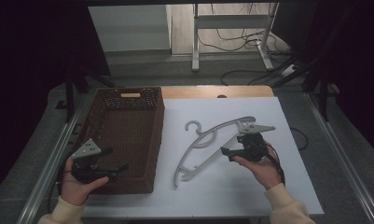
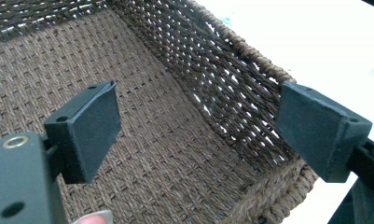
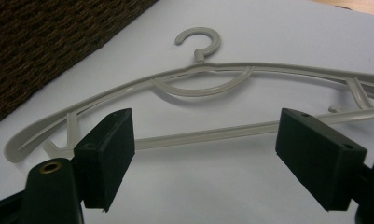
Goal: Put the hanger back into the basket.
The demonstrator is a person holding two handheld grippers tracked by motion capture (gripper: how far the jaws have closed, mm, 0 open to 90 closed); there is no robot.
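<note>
A: Logging the step in hand. The right hand-held gripper (image 1: 227, 152) is approaching the grey plastic clothes hanger (image 1: 208, 140), which is lying flat on the white tabletop (image 1: 231, 186), just beside the brown wicker basket (image 1: 149, 100). My judgement: the hanger is bound for the basket.

B: Jaw state?

A: Right jaws are standing wide apart, holding nothing. In the right gripper view the hanger's straight lower bar (image 3: 203, 135) is running across between the two pads (image 3: 107, 151), slightly beyond them, not yet touched.

B: And the other one?

A: The left hand-held gripper (image 1: 120, 169) is hovering over the near end of the basket, jaws likewise spread, gripping nothing. In the left gripper view it is looking down onto the woven floor (image 2: 166, 144) and the side wall; the basket looks bare in there.

B: How to do the grasp well?

A: Advancing until the lower bar sits squarely between the pads, then closing across the bar. The bar is thin and lying flat on the tabletop, so one pad needs to get under or tightly alongside it; a shallow pinch is likely to slip. Gripping near the bar's middle should be keeping the hanger level when lifted, with the hook (image 3: 201, 39) clearing the basket rim.
</note>
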